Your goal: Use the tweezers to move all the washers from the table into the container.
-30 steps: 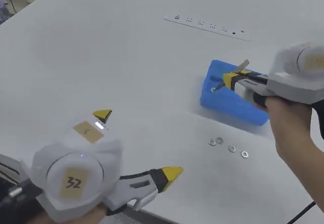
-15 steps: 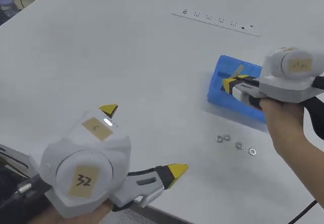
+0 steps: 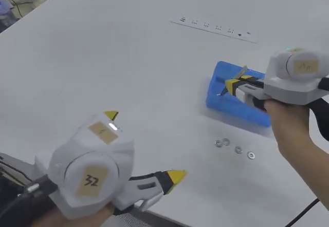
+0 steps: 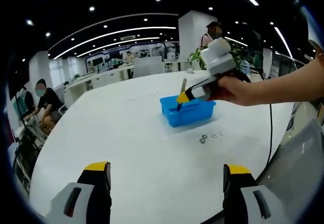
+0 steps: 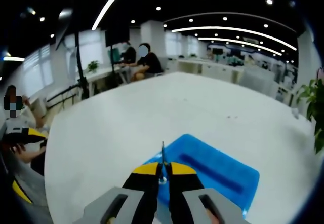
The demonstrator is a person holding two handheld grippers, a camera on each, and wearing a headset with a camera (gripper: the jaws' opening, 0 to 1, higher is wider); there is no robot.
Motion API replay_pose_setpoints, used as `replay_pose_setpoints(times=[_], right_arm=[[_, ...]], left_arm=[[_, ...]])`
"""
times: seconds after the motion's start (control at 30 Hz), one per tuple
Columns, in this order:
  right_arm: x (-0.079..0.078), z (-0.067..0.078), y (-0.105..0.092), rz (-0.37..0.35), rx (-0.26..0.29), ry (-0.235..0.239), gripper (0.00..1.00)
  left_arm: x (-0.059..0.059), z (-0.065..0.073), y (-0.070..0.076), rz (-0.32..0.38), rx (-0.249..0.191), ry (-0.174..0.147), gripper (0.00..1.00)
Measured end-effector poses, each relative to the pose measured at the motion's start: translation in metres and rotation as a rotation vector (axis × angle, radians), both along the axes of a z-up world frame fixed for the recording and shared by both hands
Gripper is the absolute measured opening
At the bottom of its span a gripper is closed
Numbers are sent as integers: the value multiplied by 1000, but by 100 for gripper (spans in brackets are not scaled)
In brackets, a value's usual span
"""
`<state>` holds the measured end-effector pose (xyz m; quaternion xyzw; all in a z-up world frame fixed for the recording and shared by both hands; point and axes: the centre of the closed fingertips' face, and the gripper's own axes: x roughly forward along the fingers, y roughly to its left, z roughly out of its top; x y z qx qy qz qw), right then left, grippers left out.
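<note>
Right claw (image 3: pixel 231 84): clamped shut on the tweezers (image 3: pixel 241 73), and it's hovering over the blue container (image 3: pixel 226 106).
Left claw (image 3: pixel 144 145): jaws wide apart and holding nothing, down at the near edge of the desk (image 3: pixel 128 57), well apart from the action.
Tweezers' aim: the long axis is steep and tilted, tips pointing down into the container, blunt end sticking up past the claw.
Washers (image 3: pixel 238 149): four in a loose row on the desk, just beside the container's near wall.
Tips: too small to tell whether they're carrying a washer.
Step in hand: judged a drop over the container.
Doing it well: keep the tips low and inside the walls before easing the squeeze. Then approach the row end-on and take the outermost washer by its rim.
</note>
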<state>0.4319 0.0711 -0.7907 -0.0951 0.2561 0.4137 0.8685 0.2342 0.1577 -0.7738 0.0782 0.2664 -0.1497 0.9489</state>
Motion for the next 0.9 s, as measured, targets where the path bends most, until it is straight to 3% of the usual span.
replay_pose_setpoints(times=[0.27, 0.37, 0.47, 0.7, 0.9], right_arm=[[4, -10, 2, 2, -11, 22, 3], [2, -6, 0, 3, -12, 15, 3], [-2, 9, -6, -8, 26, -3, 3], [-36, 48, -19, -1, 74, -69, 3], [-63, 53, -24, 18, 95, -59, 3]], left_arm=[[1, 4, 1, 12, -18, -13, 95], [1, 2, 1, 13, -23, -8, 99], [2, 4, 1, 15, -25, -15, 99], [1, 3, 1, 10, -15, -14, 99], [1, 4, 1, 12, -19, -15, 99]])
